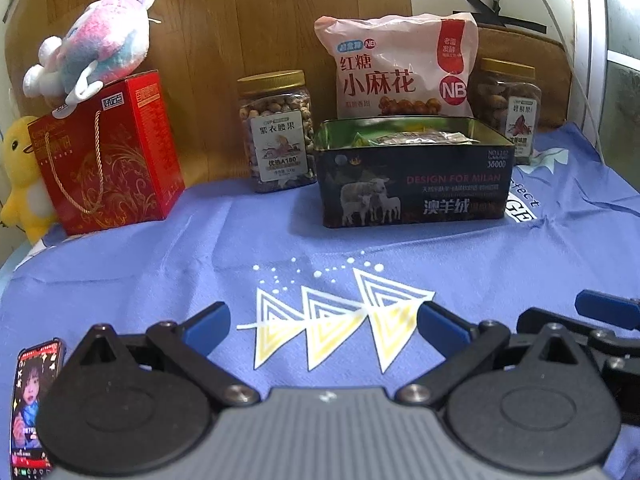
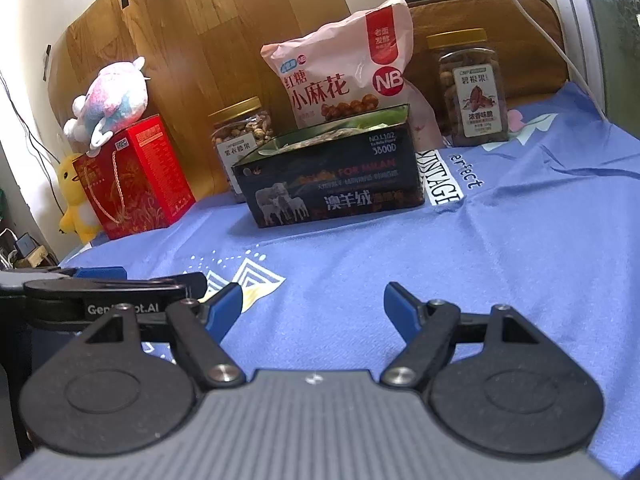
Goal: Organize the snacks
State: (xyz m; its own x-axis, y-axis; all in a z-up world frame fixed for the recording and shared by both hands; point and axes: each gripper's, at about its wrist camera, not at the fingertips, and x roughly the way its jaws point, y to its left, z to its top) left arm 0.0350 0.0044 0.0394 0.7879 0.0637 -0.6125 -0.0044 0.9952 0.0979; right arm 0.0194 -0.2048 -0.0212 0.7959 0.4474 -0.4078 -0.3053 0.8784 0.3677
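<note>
Both hand-held grippers sit low at the near edge of a bench covered with a blue printed cloth (image 1: pixel 400 248). The left hand-held gripper (image 1: pixel 322 320) has its blue fingers spread wide apart with nothing between them, over the triangle print on the cloth; the right hand-held gripper (image 2: pixel 312 304) is likewise spread and empty, just right of the left one. Toward the far side stands an open dark tin (image 1: pixel 412 184) with wrapped snacks inside. Behind it, touching or nearly so, leans a pink snack bag (image 1: pixel 396 64). A gold-lidded jar of cashews (image 1: pixel 276 132) stands just left of the tin, and a second nut jar (image 2: pixel 470 88) stands far right of the bag. At far left is a red gift box (image 1: pixel 108 152) with a pastel plush toy (image 1: pixel 92 48) on top and a yellow duck plush (image 1: pixel 22 176) beside it. A phone (image 1: pixel 34 408) with a lit screen lies near left.
</note>
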